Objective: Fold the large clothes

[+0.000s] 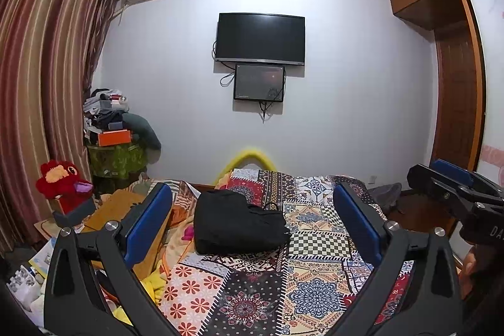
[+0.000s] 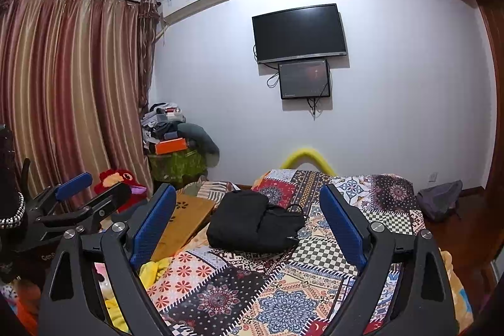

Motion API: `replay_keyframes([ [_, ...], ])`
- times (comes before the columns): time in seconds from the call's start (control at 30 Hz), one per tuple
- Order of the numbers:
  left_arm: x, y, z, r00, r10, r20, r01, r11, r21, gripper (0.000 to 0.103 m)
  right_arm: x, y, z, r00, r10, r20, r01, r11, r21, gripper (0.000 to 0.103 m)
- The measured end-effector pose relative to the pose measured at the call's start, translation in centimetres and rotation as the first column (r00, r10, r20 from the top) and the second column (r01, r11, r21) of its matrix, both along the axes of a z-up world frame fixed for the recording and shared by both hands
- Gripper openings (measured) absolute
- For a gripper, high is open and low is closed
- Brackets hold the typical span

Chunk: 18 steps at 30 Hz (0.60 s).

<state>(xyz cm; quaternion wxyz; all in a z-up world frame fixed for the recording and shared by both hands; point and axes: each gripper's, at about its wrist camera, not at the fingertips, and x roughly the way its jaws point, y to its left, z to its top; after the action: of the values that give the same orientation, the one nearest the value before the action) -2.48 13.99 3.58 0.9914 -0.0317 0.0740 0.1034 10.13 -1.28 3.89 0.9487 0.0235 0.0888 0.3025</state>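
A black garment (image 1: 236,222) (image 2: 252,222) lies folded into a compact bundle on the patchwork bedspread (image 1: 315,288) (image 2: 283,298), with a thin cord trailing at its right side. My left gripper (image 1: 252,191) hovers above the bed on the near side of the bundle, open, with nothing between its blue pads (image 1: 148,222). My right gripper (image 2: 247,192) is likewise open and holds nothing, also short of the bundle. Each gripper shows in the other's view: the right gripper (image 1: 438,175) at the right edge, the left gripper (image 2: 94,186) at the left edge. Neither touches the garment.
A wooden lap desk (image 1: 126,210) (image 2: 186,216) and a red plush toy (image 1: 63,181) (image 2: 123,178) sit left of the bed. Yellow cloth (image 2: 151,270) lies by the bed's left edge. A cluttered stand (image 1: 116,147), striped curtains (image 1: 41,84), a wall TV (image 1: 260,38) and a grey backpack (image 2: 441,200) surround the bed.
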Motion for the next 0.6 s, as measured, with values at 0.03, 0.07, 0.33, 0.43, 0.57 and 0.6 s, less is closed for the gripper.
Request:
replay_keyframes([
  [0.03, 0.04, 0.02, 0.01, 1.000, -0.003, 0.000, 0.003, 1.000, -0.001, 0.103, -0.01, -0.03, 0.05, 1.000, 0.000, 0.001, 0.000, 1.000, 0.000, 0.091],
  [0.07, 0.06, -0.03, -0.02, 1.000, -0.010, 0.000, 0.010, 1.000, -0.001, 0.103, 0.02, -0.01, 0.05, 1.000, -0.001, 0.001, 0.001, 1.000, 0.000, 0.091],
  [0.33, 0.10, -0.19, -0.05, 1.000, -0.025, 0.002, 0.025, 1.000, -0.002, 0.103, -0.05, -0.20, 0.23, 1.000, -0.001, 0.005, 0.001, 1.000, 0.007, 0.091],
  [0.43, 0.03, -0.19, -0.04, 0.999, -0.034, 0.003, 0.034, 0.999, -0.006, 0.103, -0.07, -0.33, 0.20, 1.000, -0.002, 0.003, 0.002, 1.000, 0.010, 0.091],
  [0.57, 0.05, -0.17, -0.11, 0.999, -0.039, -0.005, 0.039, 0.999, -0.003, 0.103, -0.16, -0.51, 0.23, 1.000, 0.003, 0.006, -0.003, 1.000, 0.015, 0.091],
  [0.6, 0.04, -0.18, -0.15, 0.999, -0.038, -0.005, 0.038, 0.999, -0.003, 0.103, -0.21, -0.53, 0.22, 1.000, 0.002, 0.009, -0.002, 1.000, 0.017, 0.091],
])
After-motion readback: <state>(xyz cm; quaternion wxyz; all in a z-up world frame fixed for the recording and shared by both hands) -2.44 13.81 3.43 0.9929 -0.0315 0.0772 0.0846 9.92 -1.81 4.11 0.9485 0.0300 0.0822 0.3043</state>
